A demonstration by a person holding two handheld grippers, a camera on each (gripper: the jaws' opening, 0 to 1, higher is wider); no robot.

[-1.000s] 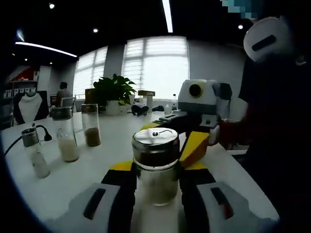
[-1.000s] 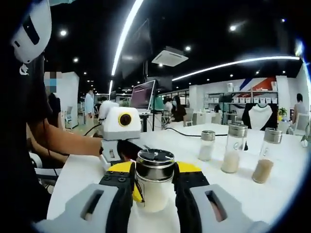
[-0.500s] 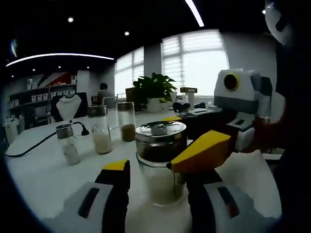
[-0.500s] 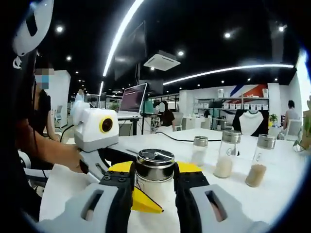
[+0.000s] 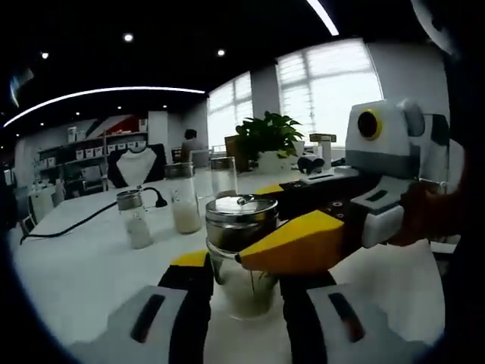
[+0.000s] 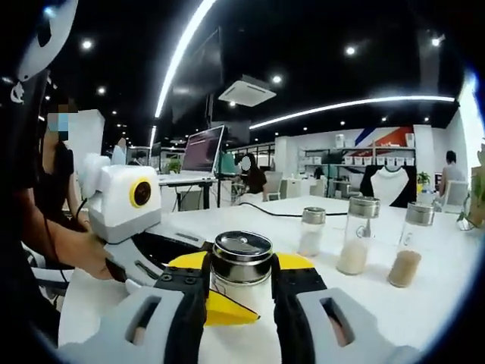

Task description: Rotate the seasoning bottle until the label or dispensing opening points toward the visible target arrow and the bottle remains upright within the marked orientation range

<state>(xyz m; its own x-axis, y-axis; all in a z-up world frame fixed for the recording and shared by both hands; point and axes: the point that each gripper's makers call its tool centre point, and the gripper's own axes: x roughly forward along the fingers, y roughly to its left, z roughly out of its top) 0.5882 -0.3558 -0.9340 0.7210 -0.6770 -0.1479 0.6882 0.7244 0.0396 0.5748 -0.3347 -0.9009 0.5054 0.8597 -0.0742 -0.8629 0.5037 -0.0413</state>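
Seasoning bottle (image 5: 241, 258): clear glass cylinder, brushed metal lid with a small raised tab, pale granules in the lower part. It stands upright on the white table (image 5: 83, 265), between the jaws of both grippers.

Left gripper (image 5: 241, 274): grey body, black jaws tipped yellow. Jaws are set close on either side of the bottle's glass; whether they press it cannot be told.

Right gripper (image 6: 241, 282): same build. Jaws are narrowed about the bottle (image 6: 241, 273), flanking it just below the lid, seemingly in contact.

The left gripper view adds the right gripper reaching in from the right, one yellow jaw crossing the bottle's front, and a potted plant (image 5: 270, 139) far ahead.

The right gripper view adds the left gripper coming in from the left, and three glass shakers (image 6: 356, 235) ahead to the right, well apart from the held bottle.
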